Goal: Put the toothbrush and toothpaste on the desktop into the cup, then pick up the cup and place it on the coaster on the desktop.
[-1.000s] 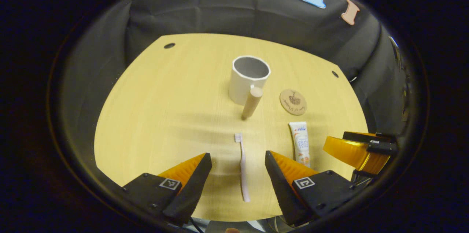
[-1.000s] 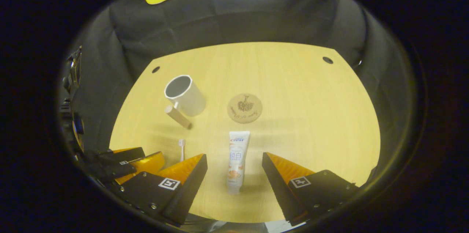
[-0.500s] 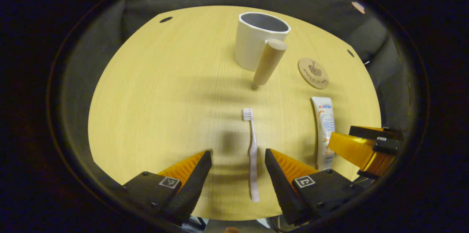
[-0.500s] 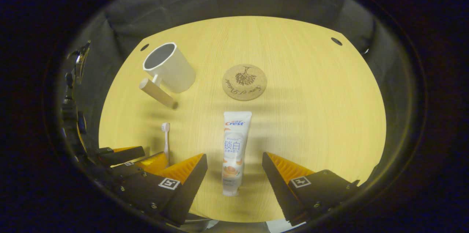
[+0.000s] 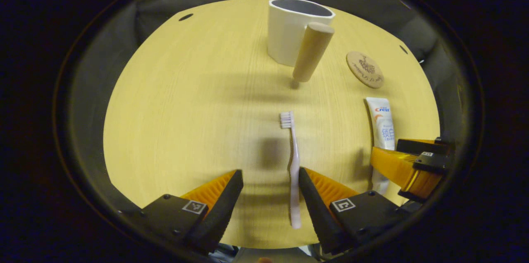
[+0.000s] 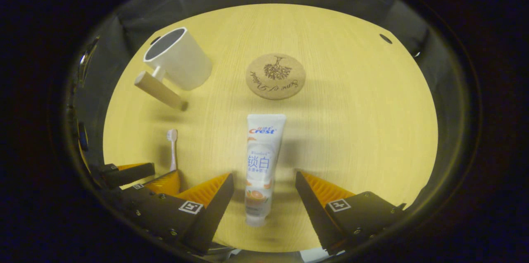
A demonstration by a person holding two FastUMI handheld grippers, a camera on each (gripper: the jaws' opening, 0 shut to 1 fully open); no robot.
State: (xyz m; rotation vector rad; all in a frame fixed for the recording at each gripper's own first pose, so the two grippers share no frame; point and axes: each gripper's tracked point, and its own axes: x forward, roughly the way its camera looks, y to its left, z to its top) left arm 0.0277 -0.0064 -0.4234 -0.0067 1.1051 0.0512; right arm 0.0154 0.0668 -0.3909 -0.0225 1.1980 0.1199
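1. In the left gripper view, our left gripper [image 5: 270,178] hangs low over the pale wooden round table [image 5: 186,101], its jaws spread wide and gripping nothing.
2. The slim pale pink toothbrush [image 5: 292,168] lies flat on the table between those jaws, bristle head pointing away from us. Its handle runs just beside the finger on the view's right side; we cannot tell whether they touch.
3. In the right gripper view, our right gripper [image 6: 264,182] is likewise released, jaws apart, holding nothing.
4. The white toothpaste tube [image 6: 261,163] lies flat between them, its cap end toward us, clear of both fingers.
5. The white cylindrical cup with a wooden peg handle [image 5: 291,31] stands upright toward the far side of the table, its handle pointing toward us in the left gripper view. We can see nothing inside it.
6. The round cork coaster with a dark tree print [image 6: 275,76] lies bare just beyond the tube's flat end and right of the cup in the right gripper view.
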